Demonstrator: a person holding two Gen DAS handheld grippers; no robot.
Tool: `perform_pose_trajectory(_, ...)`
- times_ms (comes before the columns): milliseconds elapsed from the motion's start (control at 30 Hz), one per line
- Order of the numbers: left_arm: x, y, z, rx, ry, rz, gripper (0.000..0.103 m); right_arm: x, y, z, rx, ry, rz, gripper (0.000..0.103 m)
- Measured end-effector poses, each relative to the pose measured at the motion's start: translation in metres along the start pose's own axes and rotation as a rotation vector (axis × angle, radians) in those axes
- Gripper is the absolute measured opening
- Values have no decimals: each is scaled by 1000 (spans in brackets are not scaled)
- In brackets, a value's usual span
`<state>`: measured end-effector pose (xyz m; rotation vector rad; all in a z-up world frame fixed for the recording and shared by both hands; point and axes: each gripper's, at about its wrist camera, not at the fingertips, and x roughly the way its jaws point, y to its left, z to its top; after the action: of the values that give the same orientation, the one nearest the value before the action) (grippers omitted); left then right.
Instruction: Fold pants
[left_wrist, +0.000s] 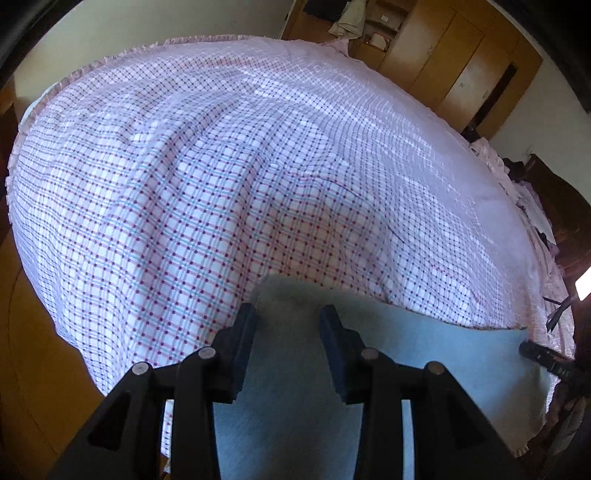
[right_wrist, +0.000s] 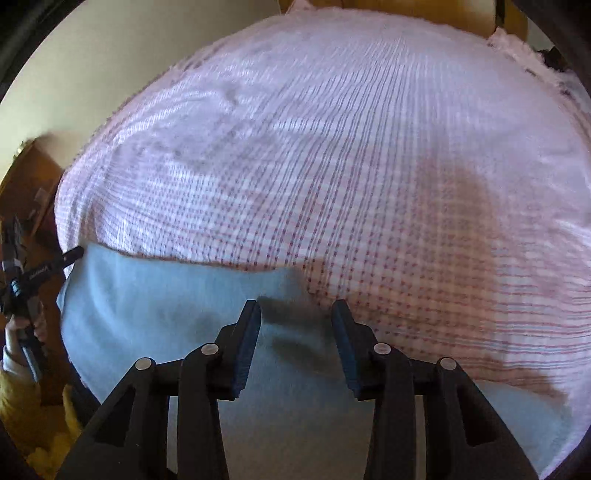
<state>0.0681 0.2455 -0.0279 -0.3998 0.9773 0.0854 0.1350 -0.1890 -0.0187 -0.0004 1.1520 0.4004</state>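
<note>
Left wrist view: a bed covered by a soft, wrinkled checked sheet (left_wrist: 229, 177), white with thin pink, blue and dark lines and a ruffled pink edge. One pair of pants (left_wrist: 424, 354), pale blue, smooth and flat, lies on the near edge of the sheet. The left gripper (left_wrist: 288, 314) hangs over the pants, its two black fingers with dark blue pads spread apart, clamped on nothing; whether the tips touch the cloth cannot be told. The tip of the right gripper (left_wrist: 546, 360) shows at the pants' right edge. Beyond the sheet's far edge stands a brown wooden wardrobe (left_wrist: 454, 55).

Right wrist view, blurred: the same checked sheet (right_wrist: 332, 147) fills the frame, with the pale blue pants (right_wrist: 155, 295) along its near edge, one upper corner raised in a soft bump. The right gripper (right_wrist: 295, 314) sits over that corner, its two fingers apart and holding nothing. The left gripper (right_wrist: 55, 266) shows at the pants' left edge.
</note>
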Motion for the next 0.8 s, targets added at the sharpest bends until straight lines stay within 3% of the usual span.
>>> perform_pose_trajectory(33,1,-1,0,6,2,-3,33,3,1,-1,-15,2,1,9)
perform_pose_trajectory(67,3,-2,0,13,4,-7,19,5,4,-1,-40,2,-21,1)
perform_pose_trajectory(133,8,-6,1,24,6,30,10,2,3,-2,-37,-21,-24,0)
perform_pose_trajectory(267,28,-17,1,66,8,172,12,8,-7,7,30,-71,-70,0)
perform_pose_trajectory(433,40,-28,3,117,9,221,16,22,-21,6,118,-85,-29,1)
perform_pose_trajectory(633,18,-37,-1,87,7,175,21,-27,-41,-23,240,-154,-12,22)
perform_pose_trajectory(800,-5,-44,-10,97,-11,127,32,-82,-60,-70,330,-212,-34,29)
